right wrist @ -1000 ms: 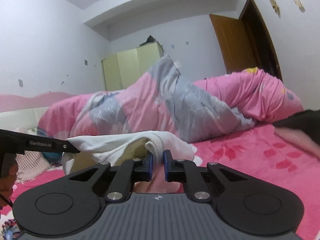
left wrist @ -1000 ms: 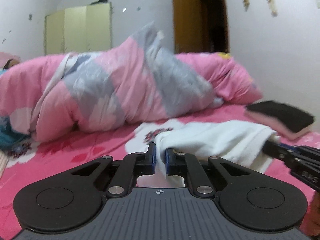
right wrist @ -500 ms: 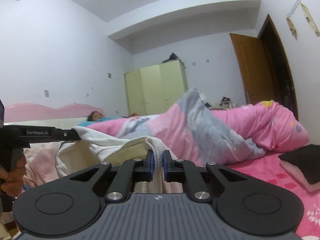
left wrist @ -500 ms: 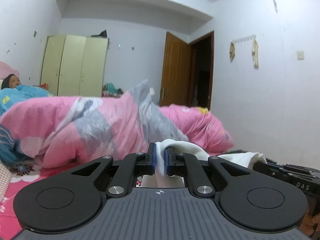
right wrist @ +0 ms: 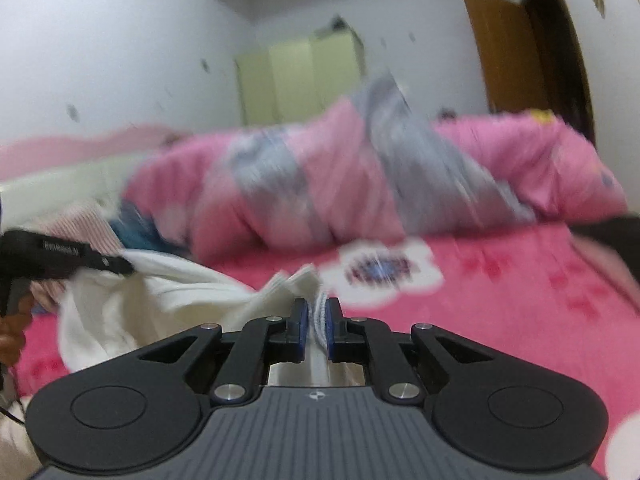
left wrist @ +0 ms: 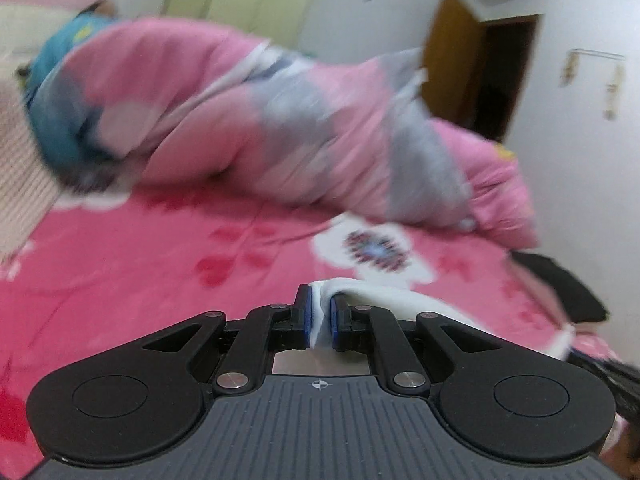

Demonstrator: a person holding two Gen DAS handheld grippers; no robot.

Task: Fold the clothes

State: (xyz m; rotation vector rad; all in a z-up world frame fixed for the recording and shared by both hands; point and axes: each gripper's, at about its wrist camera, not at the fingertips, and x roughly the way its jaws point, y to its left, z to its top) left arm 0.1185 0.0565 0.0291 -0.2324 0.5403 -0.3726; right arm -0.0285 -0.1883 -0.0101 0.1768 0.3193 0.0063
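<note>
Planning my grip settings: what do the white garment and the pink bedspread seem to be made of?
White garment: soft matte knit, probably cotton; a ribbed edge shows between the right gripper fingers. Pink bedspread: looks like plush fleece, but blur leaves this uncertain.

You're in a home bedroom: a bed with a pink flowered sheet (left wrist: 160, 264), a heaped pink-and-grey quilt (left wrist: 280, 128), pale green wardrobe (right wrist: 296, 76), brown wooden door (right wrist: 504, 52).

White lettering runs along the side of the left gripper (right wrist: 120, 266) in the right wrist view; it is too blurred to read; nothing else bears text.
</note>
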